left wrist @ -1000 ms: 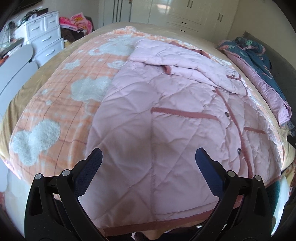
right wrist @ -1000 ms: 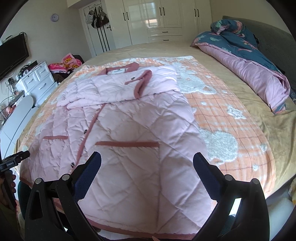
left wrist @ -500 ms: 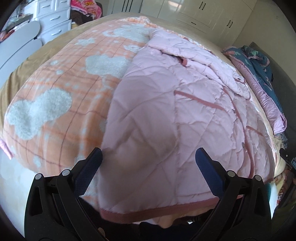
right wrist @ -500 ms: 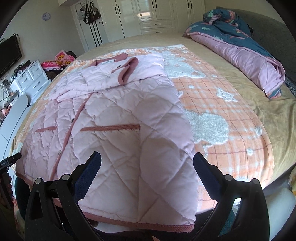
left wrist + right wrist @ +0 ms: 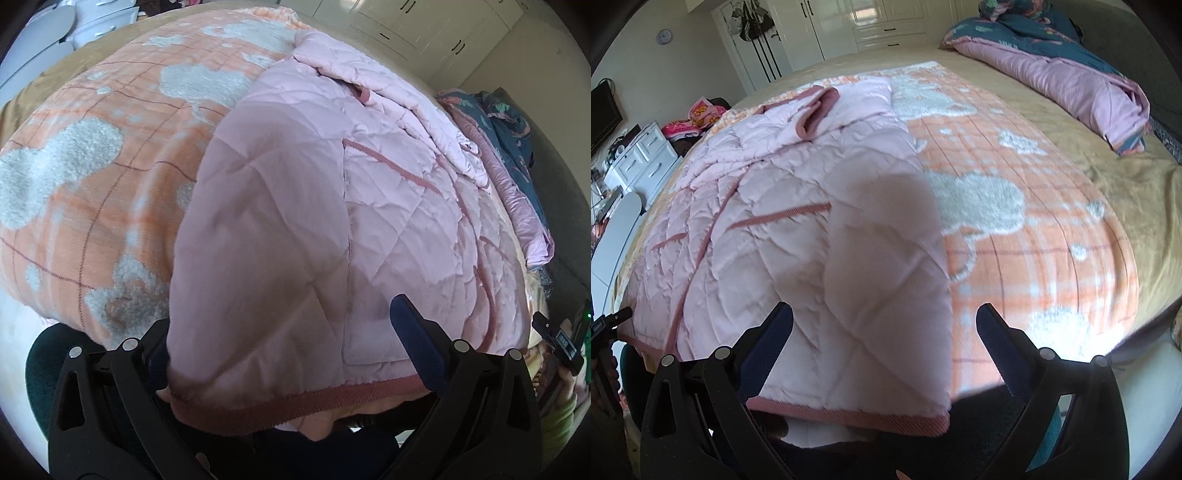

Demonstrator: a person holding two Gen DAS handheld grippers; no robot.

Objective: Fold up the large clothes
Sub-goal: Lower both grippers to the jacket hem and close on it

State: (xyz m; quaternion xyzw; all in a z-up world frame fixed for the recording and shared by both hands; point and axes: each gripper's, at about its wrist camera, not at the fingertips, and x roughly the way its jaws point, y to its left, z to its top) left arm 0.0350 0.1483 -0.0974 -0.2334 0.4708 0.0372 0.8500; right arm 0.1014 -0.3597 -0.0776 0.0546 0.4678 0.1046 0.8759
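Left gripper (image 5: 291,332) spread wide, both blue pads apart, nothing clamped; left pad partly hidden behind the corner of the pink jacket (image 5: 332,221), right pad in front of the jacket near its hem. Right gripper (image 5: 884,328) also spread wide, holding nothing, hovering just over the other bottom corner of the same jacket (image 5: 798,229). Jacket lying flat, front side up, on the orange blanket (image 5: 1015,229), with the dark pink hem at the near edge of the blanket and hanging a little over it. Upper part of the jacket already folded down, one sleeve with dark pink cuff lying across the chest, far from the hem. Two dark pink pocket strips on the front, between the hem and the folded sleeve. Blanket with white fluffy patches spread on a beige bed (image 5: 1108,155), reaching out on both sides of the jacket. Beyond the blanket, at the far right side of the bed, a rolled quilt (image 5: 1052,70), pink and dark blue. Behind the bed, white wardrobes (image 5: 871,26); left of the blanket, white drawers (image 5: 642,158).
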